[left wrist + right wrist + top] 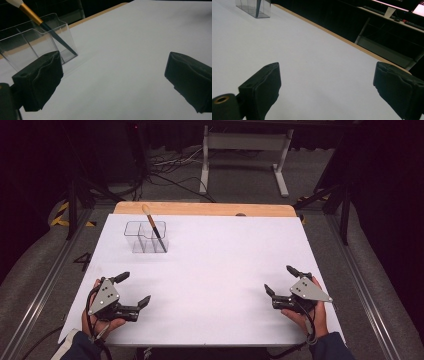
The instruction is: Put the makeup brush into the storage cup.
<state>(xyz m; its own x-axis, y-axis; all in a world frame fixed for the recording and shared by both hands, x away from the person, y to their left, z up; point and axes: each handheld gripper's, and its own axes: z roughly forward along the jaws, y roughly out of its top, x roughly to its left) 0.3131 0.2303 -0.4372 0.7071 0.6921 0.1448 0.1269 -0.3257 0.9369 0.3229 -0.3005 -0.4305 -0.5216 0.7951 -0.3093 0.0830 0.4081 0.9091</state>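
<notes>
A clear plastic organiser (145, 238) with compartments stands at the back left of the white sheet (210, 270). A brush (153, 226) with a dark handle, gold ferrule and pale tip leans in its right compartment, tip up. In the left gripper view the organiser (27, 47) and brush (37, 20) sit just beyond the left jaw. My left gripper (134, 290) rests near the front left, open and holding nothing. My right gripper (280, 280) rests near the front right, open and holding nothing. The right gripper view has the organiser (253, 7) far off at top left.
The white sheet covers a wooden table whose bare back edge (205, 209) shows beyond it. Behind the table are a white desk frame (245, 155), cables on the floor and dark stands. Metal rails (40, 290) run along both sides.
</notes>
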